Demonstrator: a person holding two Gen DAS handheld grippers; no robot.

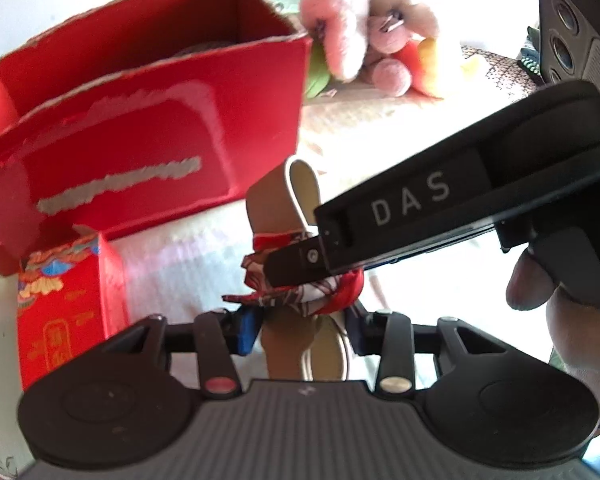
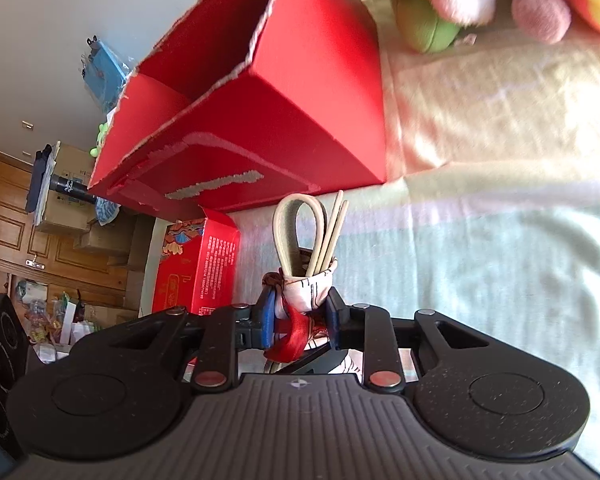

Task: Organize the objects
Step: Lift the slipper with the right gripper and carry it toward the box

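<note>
Both tools clamp the scarf-wrapped bundle above the bed: left tool low, right tool on the wrap, long axis toward the open red box just beyond.

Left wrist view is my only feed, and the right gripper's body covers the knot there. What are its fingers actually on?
Observer: The right gripper has its blue-padded fingers closed on the patterned scarf, one on each side of it.
Operator: Does anything besides the beige loop stick out of that wrap?
Observer: Yes. In the right wrist view, two thin pale strips rise out of the wrap right beside the beige loop, leaning to the right of the picture.
</note>
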